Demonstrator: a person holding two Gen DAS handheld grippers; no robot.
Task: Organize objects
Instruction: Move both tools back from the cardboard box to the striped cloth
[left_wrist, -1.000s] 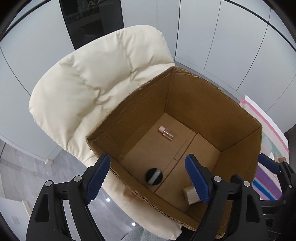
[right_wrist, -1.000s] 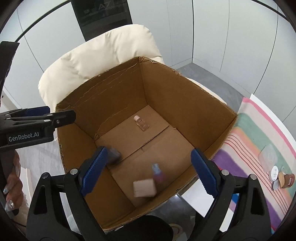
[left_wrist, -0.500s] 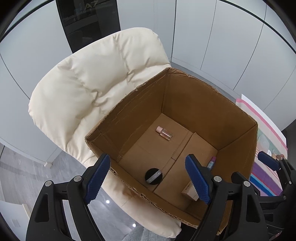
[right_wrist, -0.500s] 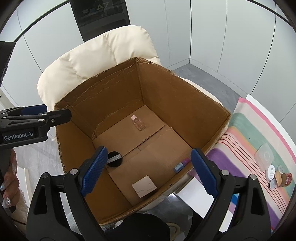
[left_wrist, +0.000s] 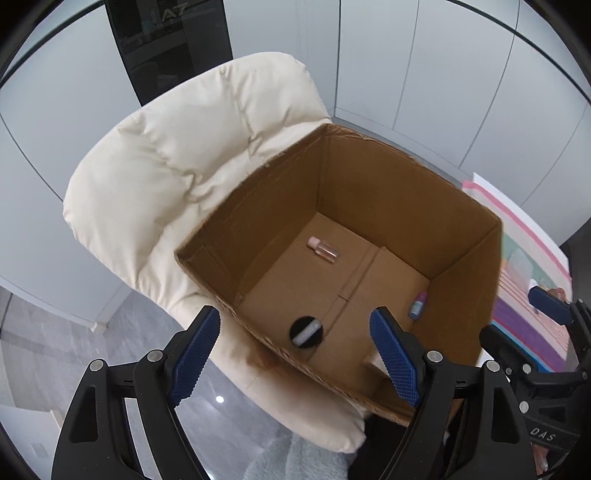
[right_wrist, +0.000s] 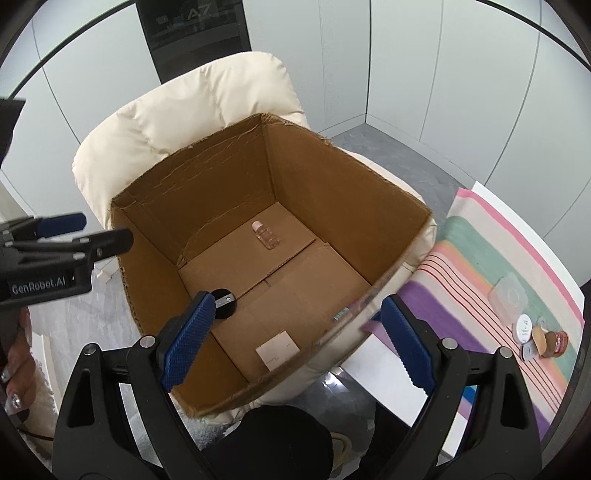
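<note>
A cardboard box (right_wrist: 388, 206) is carried on the seat of a cream padded chair (right_wrist: 192, 107). On the box floor four items are seen, well apart: a small pink-capped bottle (right_wrist: 266, 236) near the far wall, a black round lid (right_wrist: 222, 297) at the left wall, a beige card box (right_wrist: 277, 349) near the front, and a small blue tube (left_wrist: 417, 305) against the right wall. Beside the chair, a striped cloth (right_wrist: 491, 266) is laid on a white counter (right_wrist: 380, 369) and bears a clear lid (right_wrist: 509, 297) and small jars (right_wrist: 546, 341).
</note>
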